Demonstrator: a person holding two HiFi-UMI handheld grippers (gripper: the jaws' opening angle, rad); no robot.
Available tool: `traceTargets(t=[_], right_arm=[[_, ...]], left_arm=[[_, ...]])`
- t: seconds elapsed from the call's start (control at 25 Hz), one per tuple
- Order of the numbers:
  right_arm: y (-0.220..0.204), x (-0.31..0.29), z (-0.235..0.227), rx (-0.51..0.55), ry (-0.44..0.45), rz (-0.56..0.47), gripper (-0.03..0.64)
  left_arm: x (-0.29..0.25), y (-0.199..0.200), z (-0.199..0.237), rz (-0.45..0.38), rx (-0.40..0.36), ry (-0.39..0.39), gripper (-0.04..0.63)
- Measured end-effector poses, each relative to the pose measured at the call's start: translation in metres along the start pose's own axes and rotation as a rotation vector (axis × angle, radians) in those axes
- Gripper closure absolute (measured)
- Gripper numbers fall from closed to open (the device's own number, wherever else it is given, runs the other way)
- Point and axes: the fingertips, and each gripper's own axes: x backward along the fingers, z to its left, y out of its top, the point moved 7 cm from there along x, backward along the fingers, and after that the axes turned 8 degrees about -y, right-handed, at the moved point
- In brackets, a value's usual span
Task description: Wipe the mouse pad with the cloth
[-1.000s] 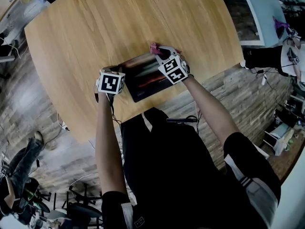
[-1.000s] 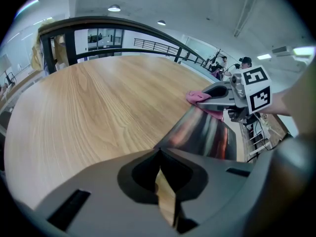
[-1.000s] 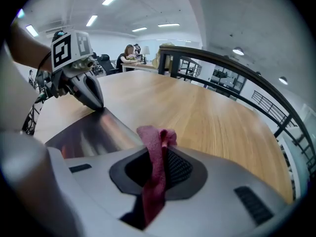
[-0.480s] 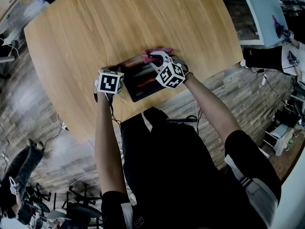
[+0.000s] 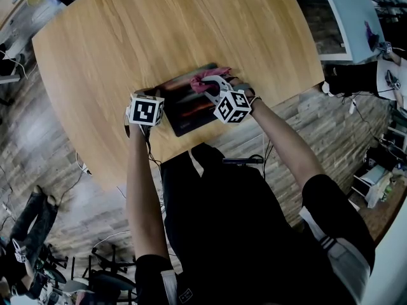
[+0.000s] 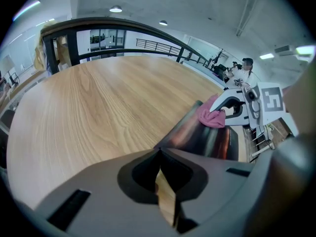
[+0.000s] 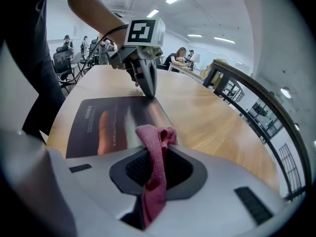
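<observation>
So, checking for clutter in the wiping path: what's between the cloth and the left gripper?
Only bare mouse pad; the right gripper view shows nothing on it between the cloth and the left gripper.

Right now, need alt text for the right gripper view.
A pink cloth is clamped between the jaws of the right hand-held gripper, at the near edge of a dark mouse pad lying on a wooden table. Across the pad, the left hand-held gripper stands with its closed tips at the far corner.

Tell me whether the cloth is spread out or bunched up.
Bunched up: the cloth is a crumpled wad pinched in the jaws of the right hand-held gripper, over the mouse pad.
</observation>
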Motion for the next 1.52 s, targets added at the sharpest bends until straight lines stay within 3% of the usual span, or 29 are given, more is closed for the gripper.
traceTargets(t=[1.04, 1.52], right_arm=[[-0.02, 0.036, 0.041, -0.078, 0.017, 0.001, 0.554], [-0.021, 0.048, 0.058, -0.231, 0.026, 0.032, 0.554]], left_arm=[[0.0, 0.001, -0.002, -0.014, -0.006, 0.054, 0.572], [0.001, 0.0, -0.002, -0.036, -0.002, 0.071, 0.572]])
